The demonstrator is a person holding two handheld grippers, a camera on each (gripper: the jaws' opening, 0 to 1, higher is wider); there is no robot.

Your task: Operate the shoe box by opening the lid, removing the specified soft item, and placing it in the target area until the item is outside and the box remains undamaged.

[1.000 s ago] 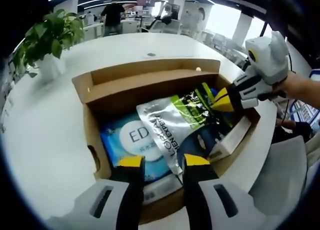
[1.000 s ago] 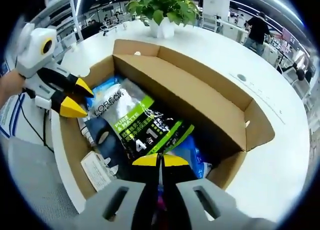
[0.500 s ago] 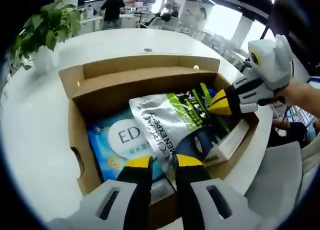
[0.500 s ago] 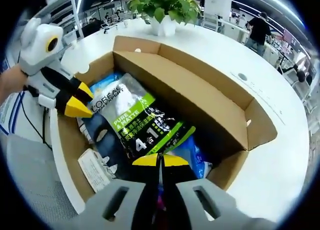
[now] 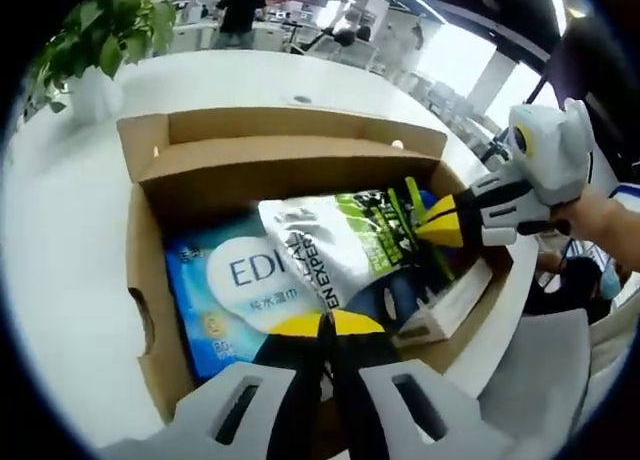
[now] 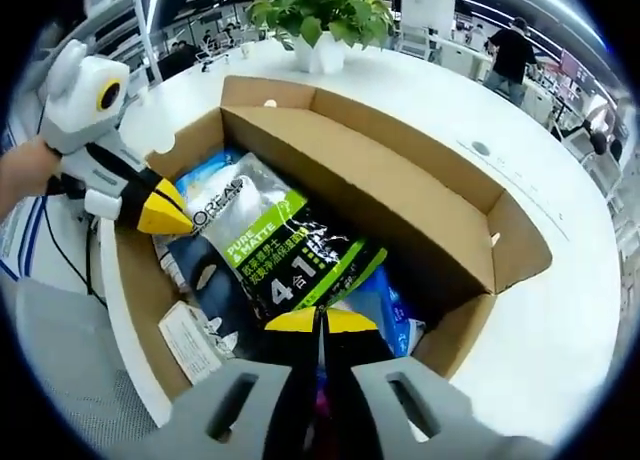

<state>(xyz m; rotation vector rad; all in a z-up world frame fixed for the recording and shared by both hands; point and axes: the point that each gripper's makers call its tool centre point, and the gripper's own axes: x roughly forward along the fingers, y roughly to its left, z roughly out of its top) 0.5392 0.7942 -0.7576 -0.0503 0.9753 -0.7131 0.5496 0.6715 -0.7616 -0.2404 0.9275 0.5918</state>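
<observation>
The cardboard shoe box (image 5: 290, 165) (image 6: 390, 195) stands open on the white table, its lid folded back. Across its contents lies a silver and green L'Oreal pouch (image 5: 340, 240) (image 6: 270, 250). My left gripper (image 5: 322, 325) (image 6: 166, 212) is shut on the pouch's silver end. My right gripper (image 6: 320, 320) (image 5: 432, 225) is shut on the green and black end. Under the pouch are a blue pack (image 5: 235, 290) (image 6: 388, 298) and a dark item (image 5: 395, 290) (image 6: 205, 280).
A small white carton (image 5: 455, 300) (image 6: 190, 340) leans inside the box's near wall. A potted plant (image 5: 100, 30) (image 6: 320, 15) stands on the table beyond the box. A grey chair (image 5: 550, 370) is beside the table edge. People stand far off.
My left gripper's jaws have gone from open to shut at the pouch's silver end. The right gripper has stayed shut on the other end. The left gripper view moved nearer the box.
</observation>
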